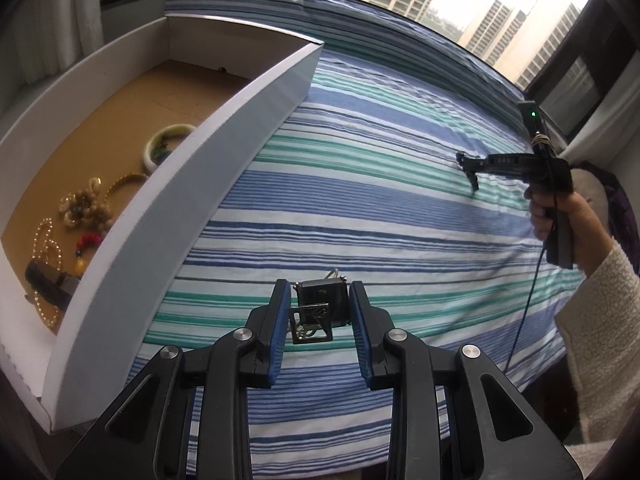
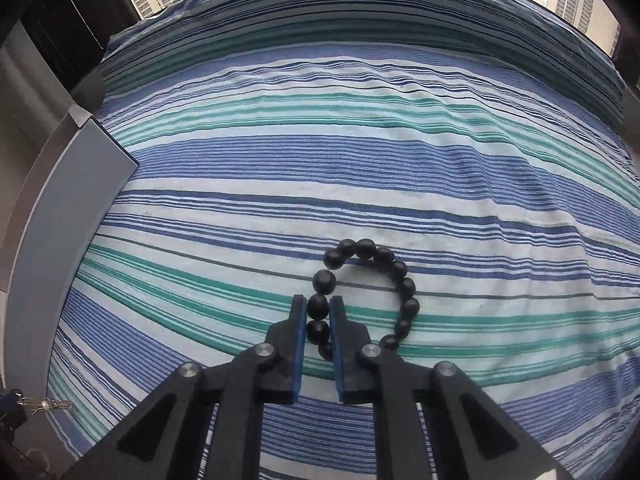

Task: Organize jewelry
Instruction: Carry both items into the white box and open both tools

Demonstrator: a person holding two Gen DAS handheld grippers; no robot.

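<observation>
Pinching black bead bracelet [image 2: 368,292] btwn right claw [image 2: 319,312] pads, on striped bedsheet [image 2: 360,160]

The striped bedspread [image 1: 400,200] lies wide open between both grippers; the white box's tall wall [image 1: 192,216] bars the left side, its top open.

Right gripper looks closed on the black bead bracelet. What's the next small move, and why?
Probably lift the right gripper straight up. Its blue pads pinch one bead of the black bead bracelet, and the rest lies on the striped bedsheet. A small lift would test the grip before carrying to the white cardboard box.
</observation>
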